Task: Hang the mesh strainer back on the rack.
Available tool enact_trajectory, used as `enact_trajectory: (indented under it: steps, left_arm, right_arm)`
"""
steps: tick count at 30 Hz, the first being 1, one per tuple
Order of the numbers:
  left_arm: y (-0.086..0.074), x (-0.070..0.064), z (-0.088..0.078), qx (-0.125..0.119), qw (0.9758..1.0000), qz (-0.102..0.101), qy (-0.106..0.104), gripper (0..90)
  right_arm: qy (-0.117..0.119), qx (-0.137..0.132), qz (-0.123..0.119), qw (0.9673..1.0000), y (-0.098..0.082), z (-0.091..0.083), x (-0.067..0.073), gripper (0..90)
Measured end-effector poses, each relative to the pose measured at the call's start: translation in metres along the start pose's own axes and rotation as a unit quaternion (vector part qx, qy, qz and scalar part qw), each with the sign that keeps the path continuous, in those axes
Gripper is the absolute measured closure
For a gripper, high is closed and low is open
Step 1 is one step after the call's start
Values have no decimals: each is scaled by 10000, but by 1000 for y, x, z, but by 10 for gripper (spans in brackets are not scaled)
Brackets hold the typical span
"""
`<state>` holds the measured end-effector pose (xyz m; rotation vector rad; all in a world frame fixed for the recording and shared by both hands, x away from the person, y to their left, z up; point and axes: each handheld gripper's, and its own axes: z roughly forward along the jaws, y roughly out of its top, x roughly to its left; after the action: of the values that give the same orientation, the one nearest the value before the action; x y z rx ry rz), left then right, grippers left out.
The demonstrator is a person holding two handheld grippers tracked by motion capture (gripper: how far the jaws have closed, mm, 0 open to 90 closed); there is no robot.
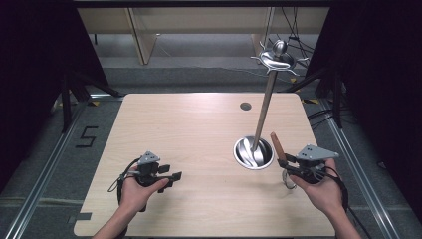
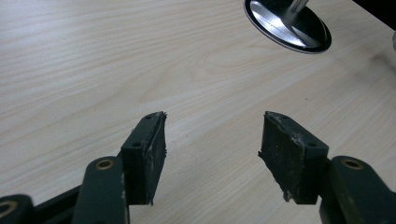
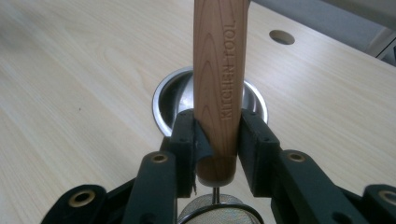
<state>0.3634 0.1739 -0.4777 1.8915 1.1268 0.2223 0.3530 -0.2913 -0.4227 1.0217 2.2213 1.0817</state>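
My right gripper (image 3: 217, 135) is shut on the wooden handle (image 3: 219, 79) of a small mesh strainer, stamped "KITCHEN TOOL". The handle (image 1: 277, 145) stands up from the right gripper (image 1: 287, 164), and the strainer's wire mesh head (image 1: 288, 180) hangs below it near the table. The mesh rim (image 3: 217, 212) shows under the jaws. Just left of it stands a round steel base (image 1: 254, 153) with a tall metal pole (image 1: 264, 109) topped by a hook rack (image 1: 277, 59). My left gripper (image 1: 171, 177) rests at the front left, open, its pads (image 2: 152, 154) holding nothing.
The light wooden table (image 1: 189, 129) has a small round hole (image 1: 245, 106) at the back right. Its right edge lies close to my right hand. Dark curtains, cables and floor rails surround the table.
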Motion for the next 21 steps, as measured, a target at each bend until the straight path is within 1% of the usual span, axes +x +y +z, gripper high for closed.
enact_trajectory:
  steps: [1,2,3,4,7,10,11,12,13,14,18,20,21]
  left_arm:
    - [0,0,0,2,10000,9,-1,394]
    - [0,0,0,-3,10000,4,-2,394]
    - [0,0,0,-1,10000,6,0,393]
    - [0,0,1,-3,10000,9,-8,393]
    - [0,0,1,1,10000,7,-9,393]
    - [0,0,1,-4,10000,3,-7,394]
    - [0,0,1,-17,10000,-10,-9,394]
    - [0,0,1,-17,10000,-10,-8,394]
    - [0,0,1,4,10000,9,0,394]
    - [0,0,1,2,10000,5,-1,394]
    - [0,0,1,9,10000,9,-8,394]
    - [0,1,1,22,10000,18,-7,394]
    - [1,2,0,96,9999,88,-8,394]
  right_arm:
    - [-20,-101,-142,9998,1,-1,-4,698]
    - [6,-78,75,9999,1,-2,-1,699]
    - [21,-124,107,9999,1,-3,-2,698]
    - [24,-214,243,9995,1,-4,-2,698]
    - [47,-258,225,9994,2,-4,-3,698]
    - [13,-280,215,9994,3,-6,-4,698]
    - [-73,-458,131,9988,4,-5,-6,698]
    - [-73,-458,131,9988,4,-5,-6,698]
    - [-51,-444,145,9989,4,-6,-6,698]
    - [-29,-402,368,9985,4,-8,-3,698]
    - [-76,-496,366,9981,5,-9,-3,699]
    - [-69,-543,409,9977,6,-10,-5,699]
    - [-69,-543,409,9977,6,-10,-5,699]
